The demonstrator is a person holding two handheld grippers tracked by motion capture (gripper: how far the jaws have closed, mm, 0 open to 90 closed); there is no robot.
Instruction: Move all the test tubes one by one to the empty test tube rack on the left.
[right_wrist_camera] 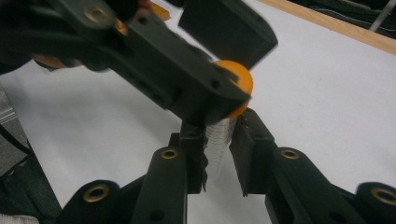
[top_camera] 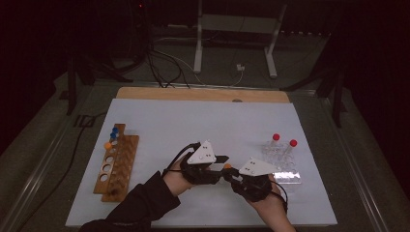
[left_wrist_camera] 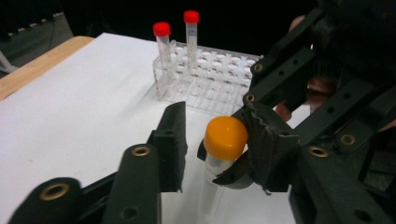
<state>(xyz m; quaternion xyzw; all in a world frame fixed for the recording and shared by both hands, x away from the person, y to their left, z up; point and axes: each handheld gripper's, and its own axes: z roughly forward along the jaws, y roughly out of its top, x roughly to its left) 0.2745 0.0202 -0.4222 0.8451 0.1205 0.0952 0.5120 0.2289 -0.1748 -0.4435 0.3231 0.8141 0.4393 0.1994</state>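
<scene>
Over the middle of the white counter (top_camera: 159, 116), near its front edge, the two tools meet tip to tip around one tube (right_wrist_camera: 219, 144). The right tool (right_wrist_camera: 218, 140) pinches the clear, ribbed body of the tube between its toothed pads, which press on it from both sides, and holds it roughly upright with the orange cap (left_wrist_camera: 225, 136) on top. In the high view this cap shows as a small orange dot between the two tools. The left tool (left_wrist_camera: 212, 140) has its jaws either side of the cap: in its own view one jaw stands just left of the cap with a thin gap of counter showing between them, and the other side is hidden behind the right tool's pad, so I cannot tell whether it touches. In the right gripper view the left tool's jaws lie across the cap, one in front and one behind, very close to it. A clear rack (left_wrist_camera: 205, 77) stands on the right side of the counter, with two red-capped tubes (left_wrist_camera: 162, 42) upright in its far corner. A wooden rack (top_camera: 118, 164) lies near the left edge, with blue-capped tubes (top_camera: 114, 131) and an orange-capped one (top_camera: 108, 145) at its far end. The person's hands (top_camera: 176, 179) grip both tools from the front edge.
</scene>
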